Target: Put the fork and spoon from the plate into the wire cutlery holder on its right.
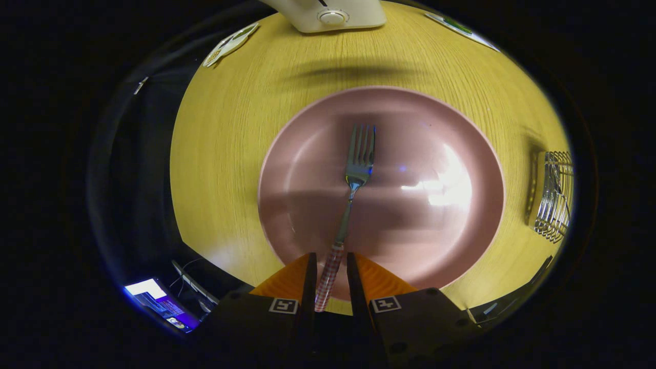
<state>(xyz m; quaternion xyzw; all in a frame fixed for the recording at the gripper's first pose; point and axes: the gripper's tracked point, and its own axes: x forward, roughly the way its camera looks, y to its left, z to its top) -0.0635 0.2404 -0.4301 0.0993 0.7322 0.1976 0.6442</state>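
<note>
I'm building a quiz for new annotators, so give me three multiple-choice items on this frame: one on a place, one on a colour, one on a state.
1. Where is the patterned handle of the metal fork?
A. Between the gripper fingers
B. Inside the wire holder
C. On the bare wood, off the plate

2. What colour is the round plate under the fork?
A. White
B. Pink
C. Green

3. How do the gripper fingers stand?
A. Spread wide, well apart from the fork
C. Drawn in close, one on each side of the fork handle
B. Shut on the plate's rim

Answers: 1 A, the handle runs back between the two fingers. 2 B, the plate is pink on the yellow wooden table, with the wire cutlery holder to its right. 3 C, only a narrow gap holds the handle; whether both fingers press on it cannot be told.
</note>
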